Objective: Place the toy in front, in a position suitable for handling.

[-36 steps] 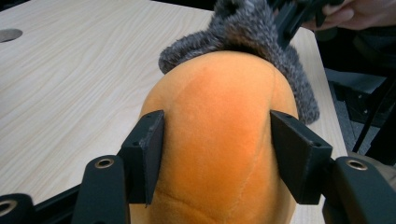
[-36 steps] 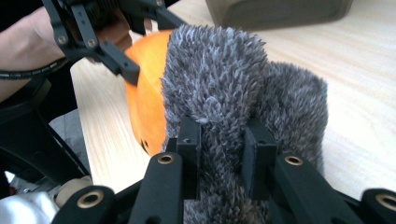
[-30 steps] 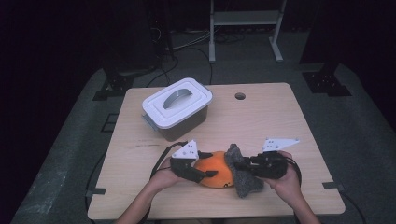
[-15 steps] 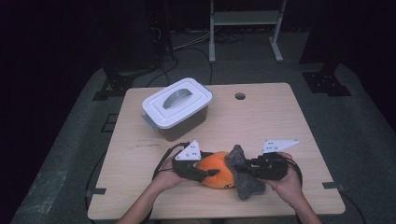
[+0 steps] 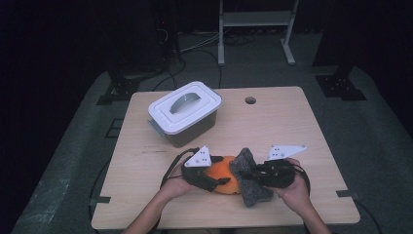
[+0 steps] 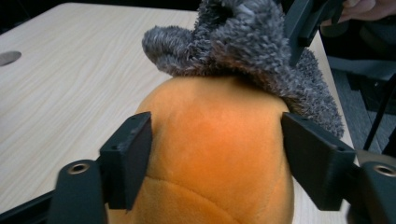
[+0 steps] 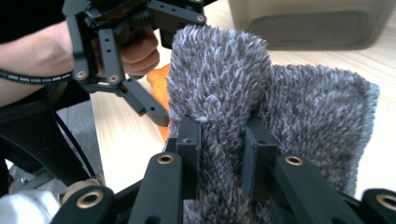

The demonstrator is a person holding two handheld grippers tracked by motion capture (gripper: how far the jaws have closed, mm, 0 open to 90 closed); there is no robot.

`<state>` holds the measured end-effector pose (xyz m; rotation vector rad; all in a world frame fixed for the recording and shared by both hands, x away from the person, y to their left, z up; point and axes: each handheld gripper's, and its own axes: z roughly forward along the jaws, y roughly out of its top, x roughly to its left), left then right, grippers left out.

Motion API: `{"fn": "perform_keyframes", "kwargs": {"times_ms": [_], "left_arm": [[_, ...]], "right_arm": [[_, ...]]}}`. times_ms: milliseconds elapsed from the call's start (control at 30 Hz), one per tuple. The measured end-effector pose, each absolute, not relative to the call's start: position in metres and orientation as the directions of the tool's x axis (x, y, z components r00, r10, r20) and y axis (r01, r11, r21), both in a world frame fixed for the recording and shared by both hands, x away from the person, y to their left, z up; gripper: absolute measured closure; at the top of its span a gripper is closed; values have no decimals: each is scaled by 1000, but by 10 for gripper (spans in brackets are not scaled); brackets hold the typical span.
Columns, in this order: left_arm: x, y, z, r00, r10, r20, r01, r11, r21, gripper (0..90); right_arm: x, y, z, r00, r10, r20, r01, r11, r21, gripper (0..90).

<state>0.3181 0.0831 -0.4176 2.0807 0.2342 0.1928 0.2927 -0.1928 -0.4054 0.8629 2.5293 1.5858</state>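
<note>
The pale wood-grain surface (image 5: pixel 292 126) carries a lidded plastic box (image 5: pixel 185 113) toward its left far side. At the near edge lies a rounded orange plush toy (image 6: pixel 215 149); the left gripper (image 5: pixel 207 176) has its jaws, just opening, set apart either side. The right gripper (image 7: pixel 222 147) is clamped on a shaggy grey cloth (image 7: pixel 299 107) draped against it.

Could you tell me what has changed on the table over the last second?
Little. The left gripper has just been opening its jaws around the orange plush ball; its pads sit at the ball's sides. The right gripper stays shut on the grey fuzzy cloth, draped against the ball. Both hands, the lidded container and the table are where they were.
</note>
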Motion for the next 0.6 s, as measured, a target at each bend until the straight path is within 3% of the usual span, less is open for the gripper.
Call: {"fn": "perform_keyframes", "kwargs": {"times_ms": [200,367,600], "left_arm": [[324,92,-419,967,253,6,122,-484,866,306],[327,100,-421,967,252,-20,143,-479,866,305],[324,95,-421,973,229,-8,123,-493,861,301]], "right_arm": [[299,-202,-415,-825,496,272,464,318,827,711],[309,-216,-429,-774,512,373,555,264,789,711],[301,-204,-413,-806,482,344,501,246,829,711]]}}
